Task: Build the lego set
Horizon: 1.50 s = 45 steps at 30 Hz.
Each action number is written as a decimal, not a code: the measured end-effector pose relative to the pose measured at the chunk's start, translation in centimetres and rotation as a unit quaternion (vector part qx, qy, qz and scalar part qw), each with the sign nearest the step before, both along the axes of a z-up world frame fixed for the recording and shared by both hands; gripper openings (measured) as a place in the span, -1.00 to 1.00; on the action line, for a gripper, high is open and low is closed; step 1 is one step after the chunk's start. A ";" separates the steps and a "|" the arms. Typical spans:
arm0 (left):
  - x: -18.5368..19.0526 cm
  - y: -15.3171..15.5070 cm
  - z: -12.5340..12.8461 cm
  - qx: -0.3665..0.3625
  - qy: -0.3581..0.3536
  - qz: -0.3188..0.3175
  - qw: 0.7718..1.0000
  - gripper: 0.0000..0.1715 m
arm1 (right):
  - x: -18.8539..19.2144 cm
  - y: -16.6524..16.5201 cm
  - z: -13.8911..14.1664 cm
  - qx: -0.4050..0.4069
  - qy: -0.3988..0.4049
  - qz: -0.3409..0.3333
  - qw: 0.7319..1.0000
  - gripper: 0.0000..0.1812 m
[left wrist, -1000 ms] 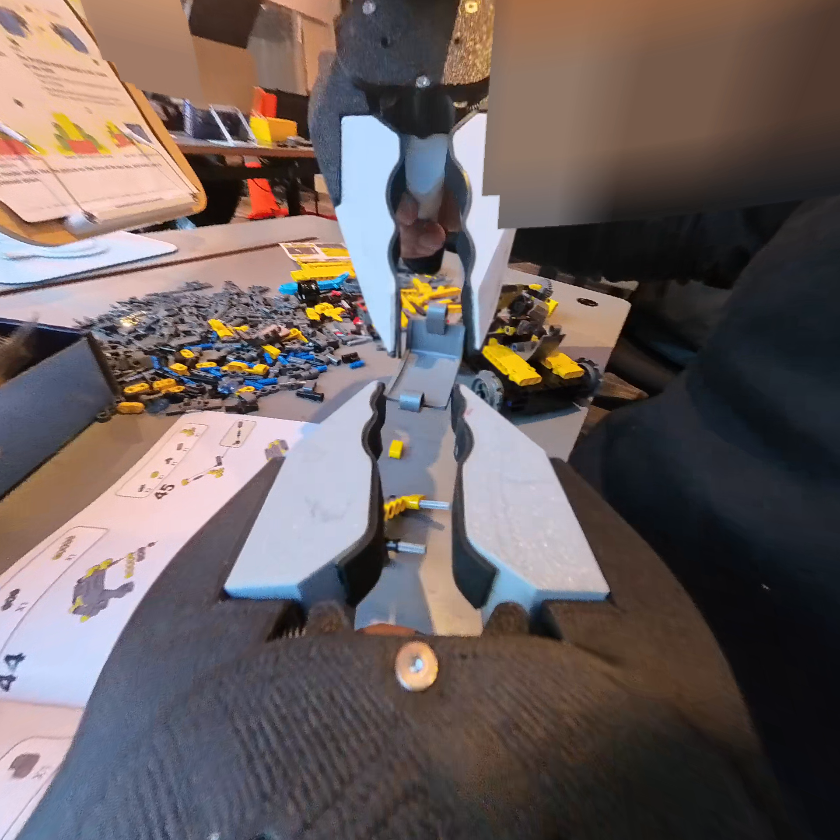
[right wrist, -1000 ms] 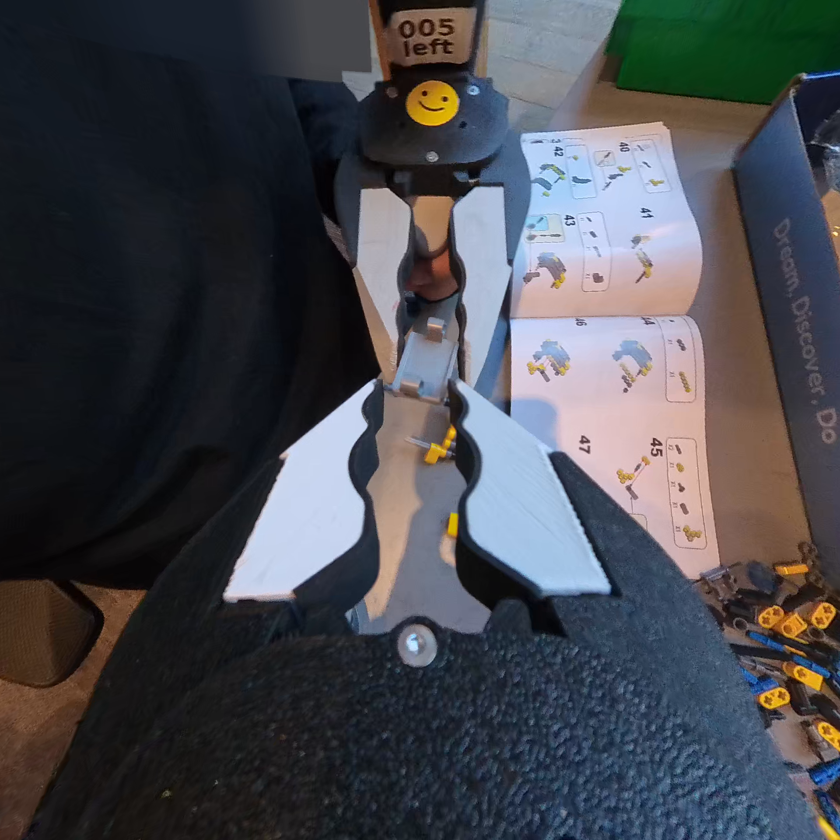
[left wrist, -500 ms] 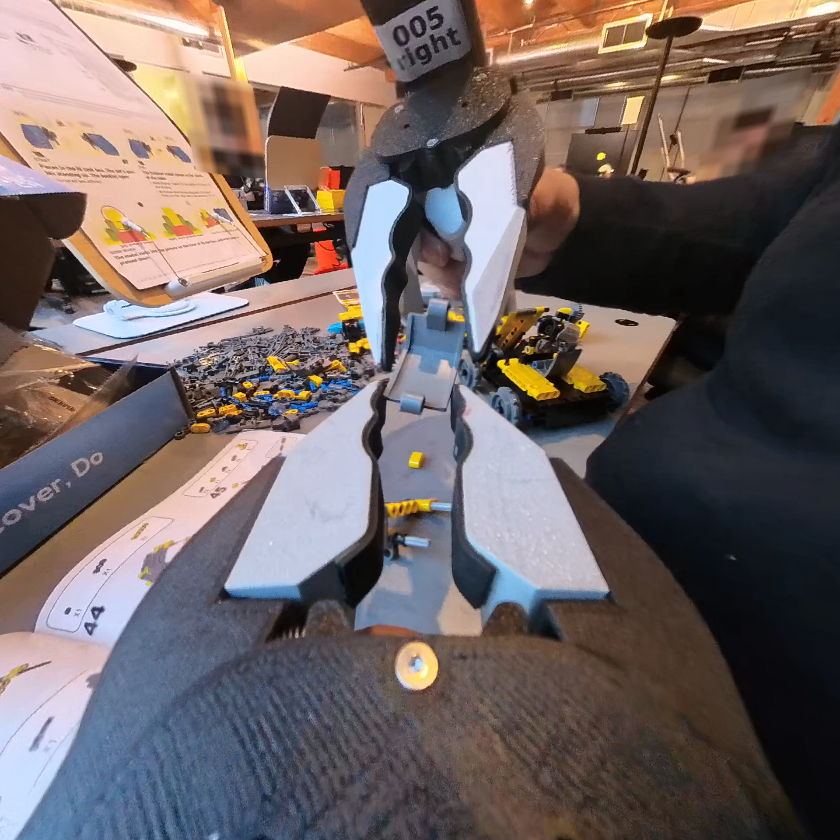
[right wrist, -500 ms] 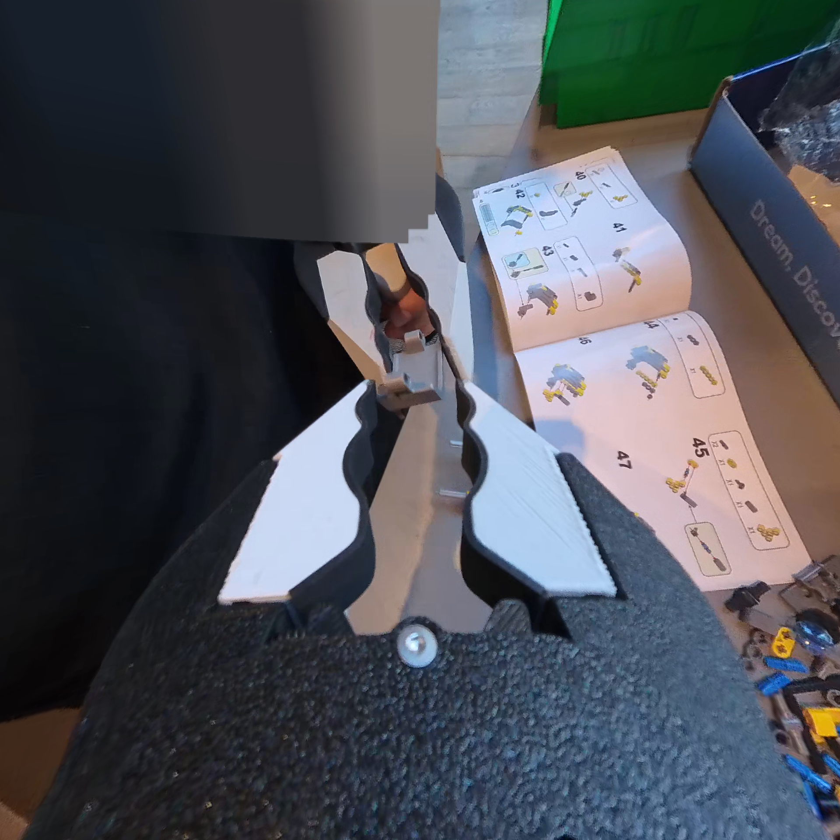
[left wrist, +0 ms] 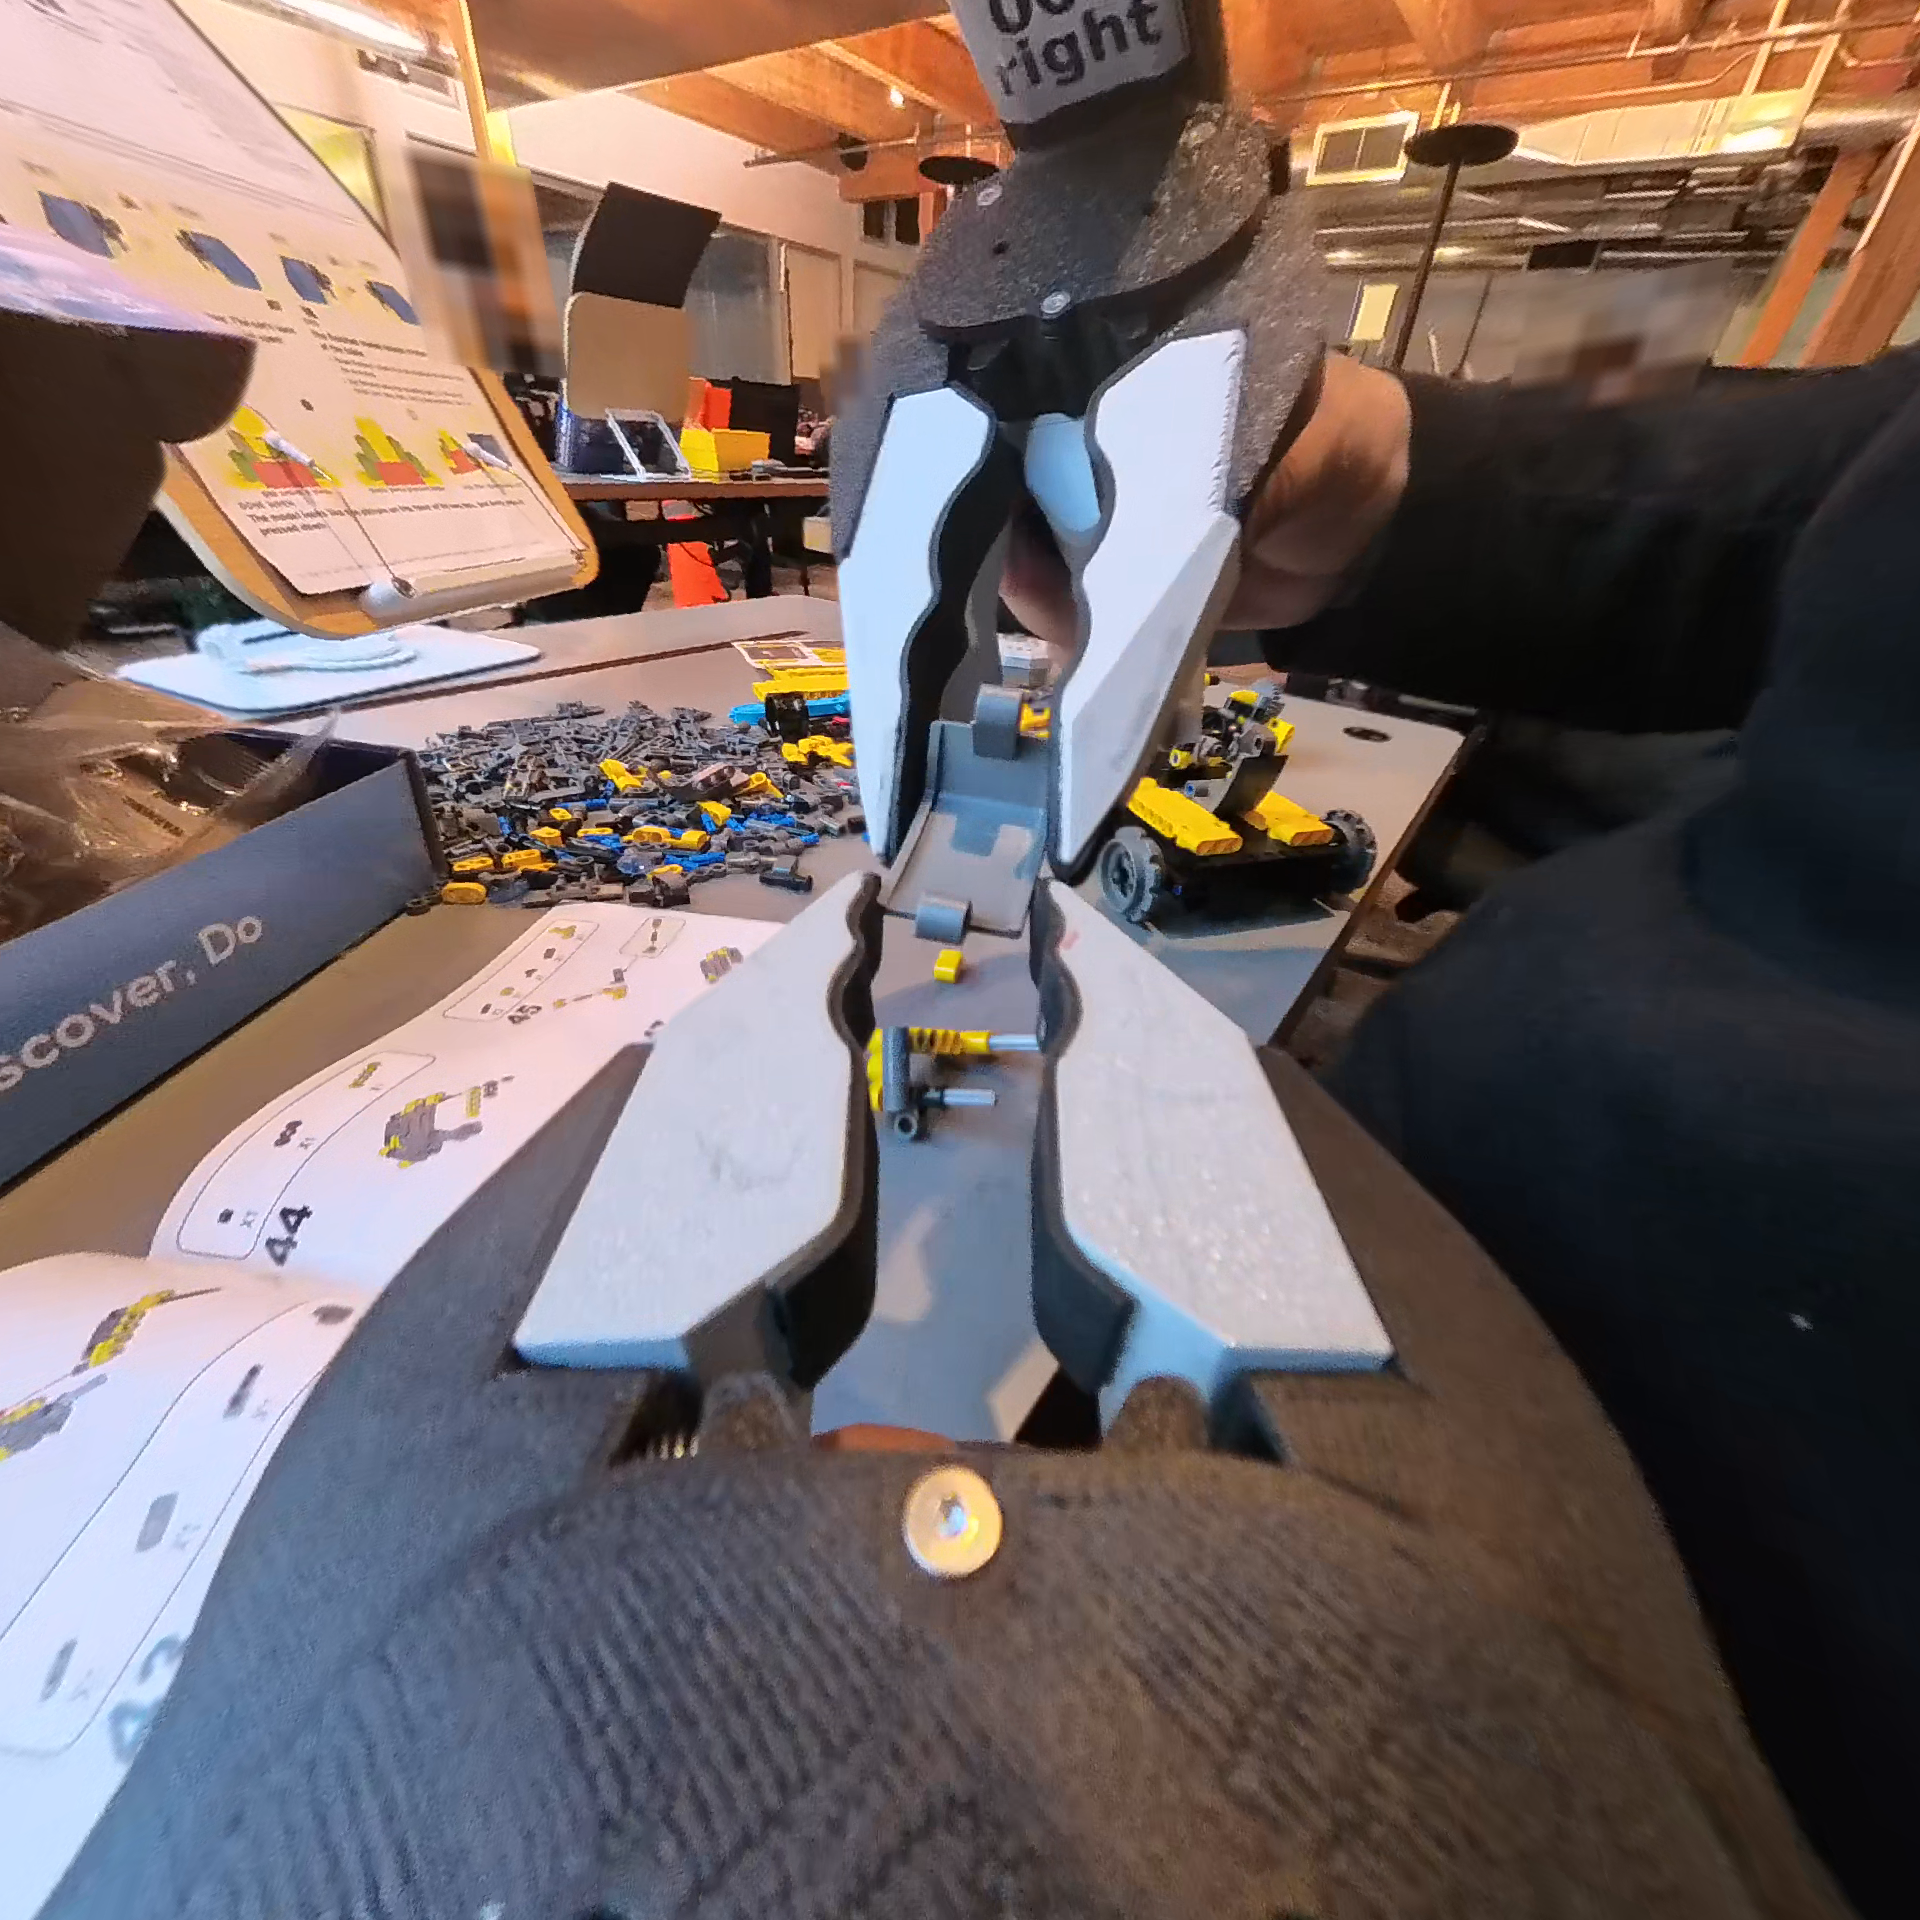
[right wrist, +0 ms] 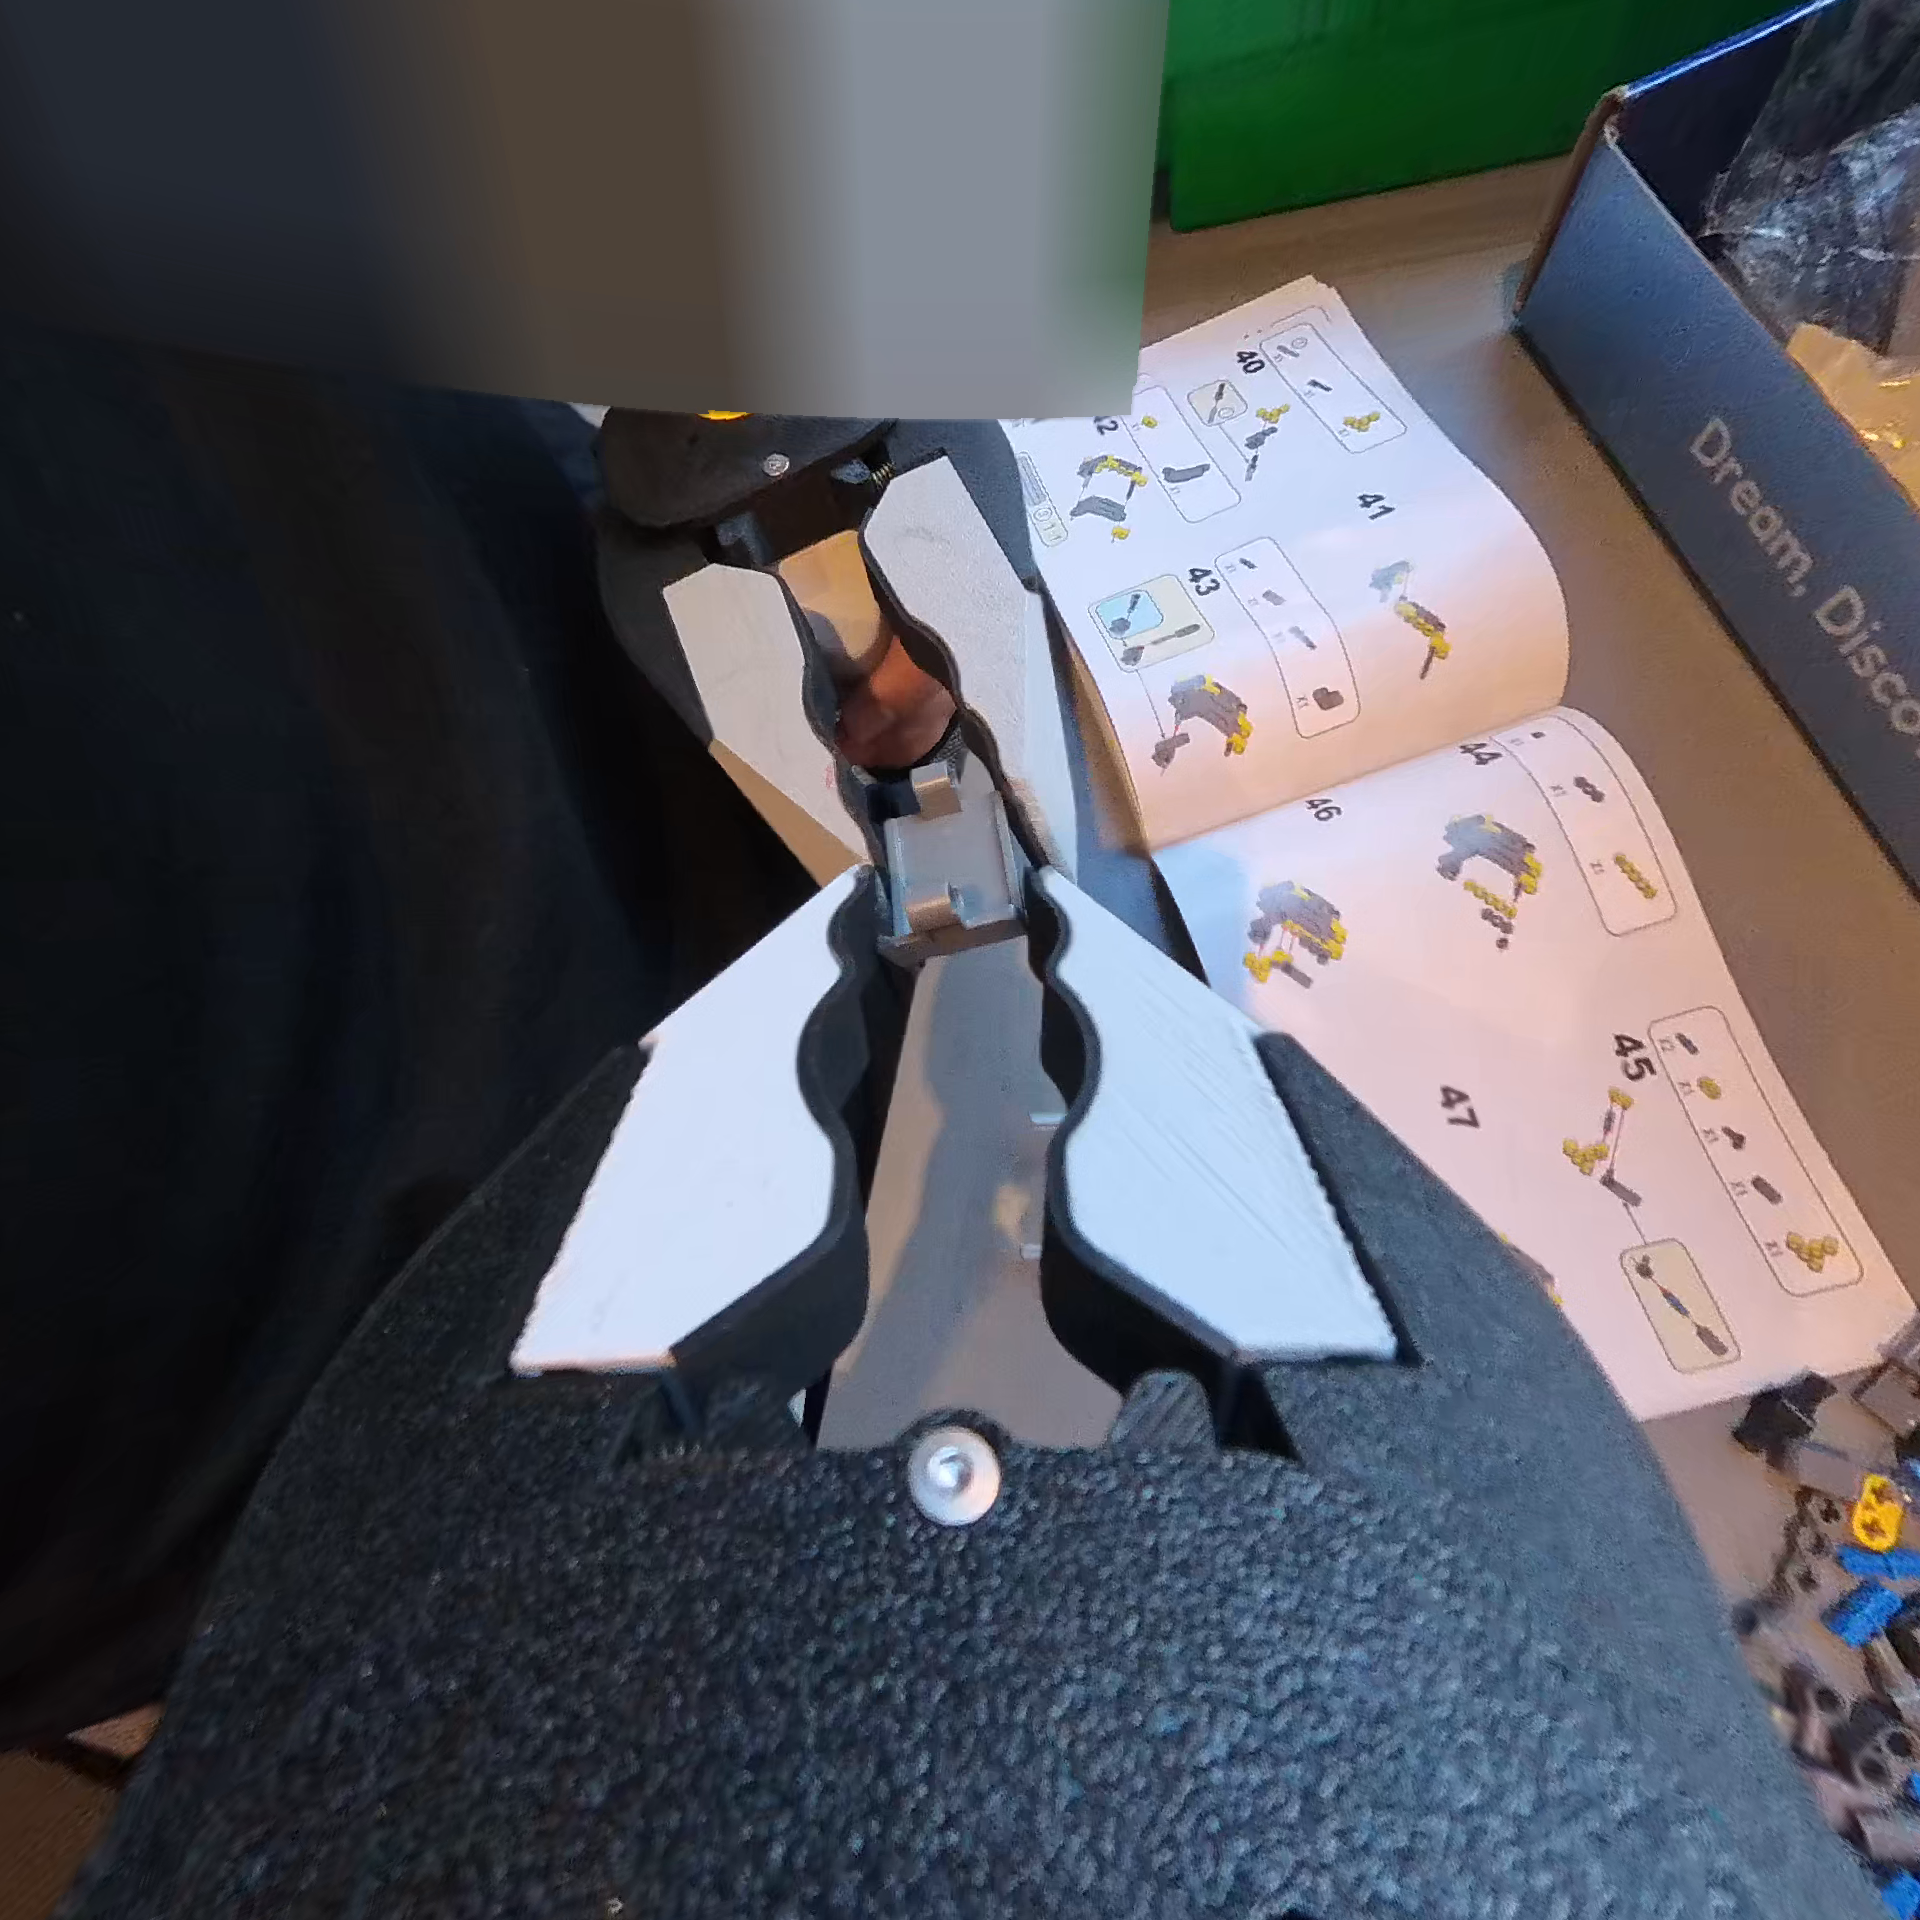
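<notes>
A grey brick-built panel with small yellow pins and a yellow spring part on it is held between both grippers in the air, in front of a person in dark clothes. My left gripper is shut on its near end. My right gripper comes down from above, held by a hand, and is shut on its far end. In the right wrist view the right gripper clamps the grey panel, and the left gripper faces it tip to tip.
An open instruction booklet lies on the table. Behind it is a pile of small grey, blue and yellow parts and a yellow and black vehicle model. A dark blue box stands at the left, and a clipboard stand behind it. Left and right tips are no more than a few centimetres apart.
Both grippers have kept their hold on the grey panel and tilted together. The left wrist view now looks higher into the room. The panel's yellow parts no longer show in the right wrist view.
</notes>
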State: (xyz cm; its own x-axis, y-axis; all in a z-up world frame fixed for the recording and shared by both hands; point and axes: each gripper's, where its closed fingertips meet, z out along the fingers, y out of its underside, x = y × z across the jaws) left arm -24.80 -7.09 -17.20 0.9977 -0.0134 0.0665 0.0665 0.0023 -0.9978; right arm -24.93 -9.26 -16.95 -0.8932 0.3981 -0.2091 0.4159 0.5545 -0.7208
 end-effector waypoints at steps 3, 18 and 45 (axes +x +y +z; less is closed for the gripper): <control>-0.2 -0.8 -0.5 -0.004 -0.001 0.001 1.000 -0.70 | -0.4 -0.6 -0.5 0.004 -0.016 0.005 1.000 -0.70; -1.6 -2.2 -2.3 -0.039 0.023 0.040 0.998 -0.70 | -1.8 -2.2 -1.9 -0.026 -0.066 0.078 0.994 -0.71; -2.1 -2.0 -3.1 -0.043 -0.021 0.047 0.998 -0.56 | -4.6 0.4 -1.4 -0.049 -0.010 -0.017 0.999 -0.71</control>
